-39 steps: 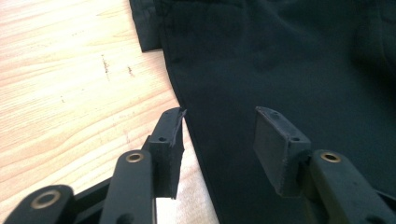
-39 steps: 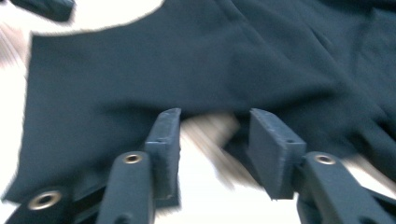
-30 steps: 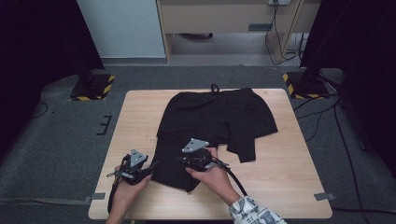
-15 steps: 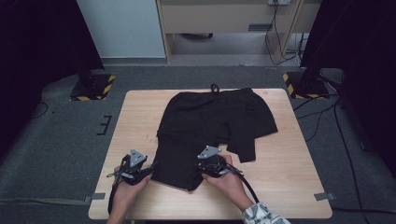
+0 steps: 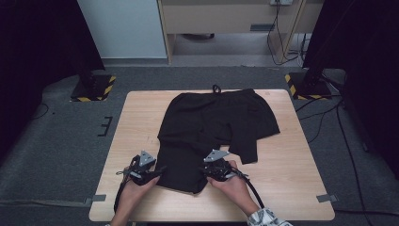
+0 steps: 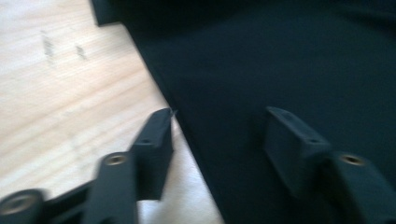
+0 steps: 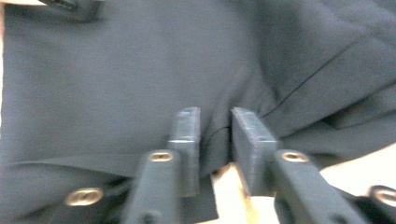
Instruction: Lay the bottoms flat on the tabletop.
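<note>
pinching only a thin fold of the black shorts (image 5: 214, 122) spread on the tabletop (image 5: 291, 165), the right claw (image 7: 213, 140), just closing on the hem, could slip off, while the left claw (image 6: 215, 135) gapes unclenched astride the edge, leaving that side loose.

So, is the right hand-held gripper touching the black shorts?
Touching. In the right gripper view, the right hand-held gripper pinches a fold at the hem of the black shorts between its jaws, which have just been closing.
</note>
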A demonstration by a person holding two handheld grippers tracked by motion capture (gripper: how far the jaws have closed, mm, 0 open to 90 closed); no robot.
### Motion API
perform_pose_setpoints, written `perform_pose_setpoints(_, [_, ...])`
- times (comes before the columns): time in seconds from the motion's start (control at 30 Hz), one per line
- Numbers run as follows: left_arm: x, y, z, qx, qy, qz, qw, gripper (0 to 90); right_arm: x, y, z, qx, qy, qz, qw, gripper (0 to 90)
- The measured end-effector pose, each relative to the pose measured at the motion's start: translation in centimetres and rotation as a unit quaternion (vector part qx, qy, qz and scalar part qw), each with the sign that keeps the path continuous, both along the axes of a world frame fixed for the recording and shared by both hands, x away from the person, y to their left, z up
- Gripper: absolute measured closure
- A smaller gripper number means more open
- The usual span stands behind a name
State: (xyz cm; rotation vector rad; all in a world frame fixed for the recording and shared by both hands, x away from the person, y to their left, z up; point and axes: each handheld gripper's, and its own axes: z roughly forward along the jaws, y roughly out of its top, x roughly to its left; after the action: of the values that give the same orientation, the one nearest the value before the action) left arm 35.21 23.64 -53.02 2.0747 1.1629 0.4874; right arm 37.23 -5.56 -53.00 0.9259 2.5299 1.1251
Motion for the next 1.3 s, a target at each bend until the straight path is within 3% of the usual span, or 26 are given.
perform_pose_setpoints(0.13, [-0.2,0.1,0.2,0.002,0.008,-0.001,1.0000,56.5,-0.2,0.3,0.1,0.001,0.006,0.013,0.9999,85.1])
perform_pose_setpoints(0.3, [-0.4,0.6,0.7,0.007,0.027,-0.010,0.9996,76.9,-0.7,1.1,0.1,0.002,0.010,0.034,0.9994,87.6])
perform_pose_setpoints(0.53, [-1.7,2.8,1.3,0.028,0.045,-0.011,0.9986,85.7,-2.8,3.7,0.0,0.013,0.015,0.081,0.9966,87.6])
perform_pose_setpoints(0.67, [-3.1,4.1,1.5,0.033,0.052,-0.009,0.9981,85.7,-4.2,5.1,0.2,0.006,0.013,0.111,0.9937,81.1])
perform_pose_setpoints(0.8, [-4.6,4.8,1.8,0.026,0.044,-0.002,0.9987,82.4,-4.4,4.5,1.3,0.009,-0.023,0.091,0.9956,63.9])
perform_pose_setpoints(0.83, [-4.6,4.9,1.9,0.024,0.035,0.007,0.9991,78.3,-4.2,4.0,1.6,0.009,-0.032,0.081,0.9962,59.7])
perform_pose_setpoints(0.9, [-4.1,4.7,1.8,0.018,0.011,0.025,0.9995,58.1,-3.5,3.0,2.2,0.012,-0.042,0.058,0.9974,52.7])
perform_pose_setpoints(1.03, [-2.6,3.9,1.1,0.033,0.010,0.029,0.9990,37.4,-1.4,1.3,2.5,0.011,-0.046,0.021,0.9987,42.5])
perform_pose_setpoints(1.13, [-1.6,3.7,0.6,0.025,0.016,0.032,0.9991,36.0,0.2,0.9,2.1,-0.001,-0.046,0.002,0.9990,38.9])
perform_pose_setpoints(1.2, [-1.4,3.7,0.4,0.010,0.017,0.027,0.9994,40.1,1.0,1.1,1.8,-0.003,-0.045,-0.002,0.9990,39.8])
perform_pose_setpoints(1.3, [-1.5,3.6,0.5,0.008,0.020,0.020,0.9996,50.8,1.6,1.6,1.3,-0.011,-0.042,0.001,0.9991,52.6])
